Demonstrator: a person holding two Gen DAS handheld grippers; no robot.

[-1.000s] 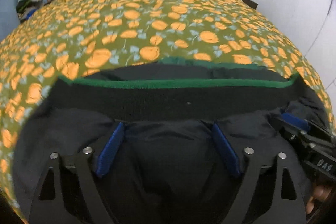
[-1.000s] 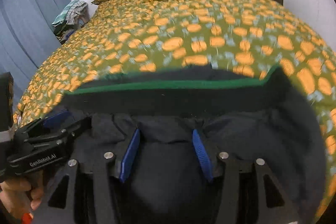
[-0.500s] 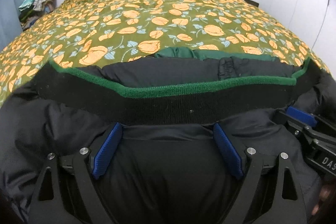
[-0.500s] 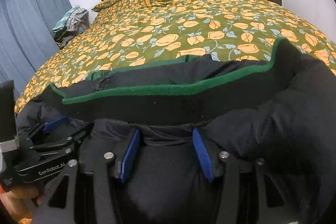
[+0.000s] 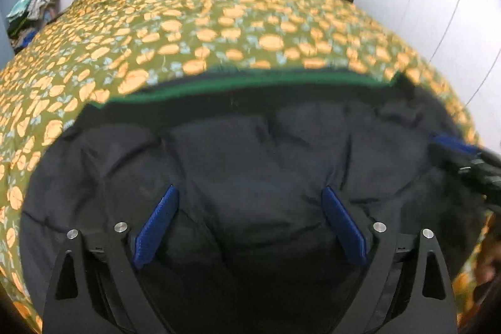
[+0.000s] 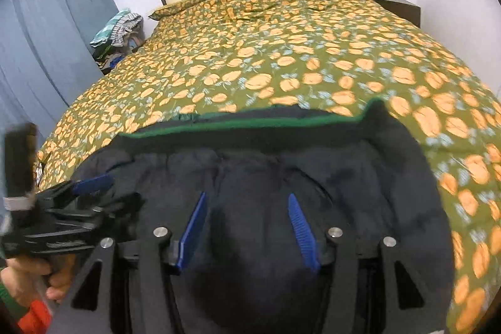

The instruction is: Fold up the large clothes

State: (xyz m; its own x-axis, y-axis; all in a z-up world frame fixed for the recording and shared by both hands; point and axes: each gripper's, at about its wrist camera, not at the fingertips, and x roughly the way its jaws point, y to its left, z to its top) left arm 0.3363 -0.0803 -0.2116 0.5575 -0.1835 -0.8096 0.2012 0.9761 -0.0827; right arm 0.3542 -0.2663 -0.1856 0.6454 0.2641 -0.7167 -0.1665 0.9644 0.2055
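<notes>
While the left gripper (image 5: 250,218) has just been spreading its jaws wide, with padded cloth bulging between its blue pads but apparently unpinched, the right gripper (image 6: 247,227) stands half apart over the same dark puffer jacket (image 5: 250,146); whether it pinches cloth I cannot tell. The jacket lies at six o'clock on the flowered bedspread (image 6: 281,58), its green-edged ribbed band (image 6: 250,124) at twelve. Soft, bulky, probably slippery and springy: grip the firmer band or seams.

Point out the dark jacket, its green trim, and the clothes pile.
dark jacket (image 5: 250,152), left wrist view, quilted body
green trim (image 6: 250,123), right wrist view, hem edge
clothes pile (image 6: 120,27), right wrist view, striped top
</notes>
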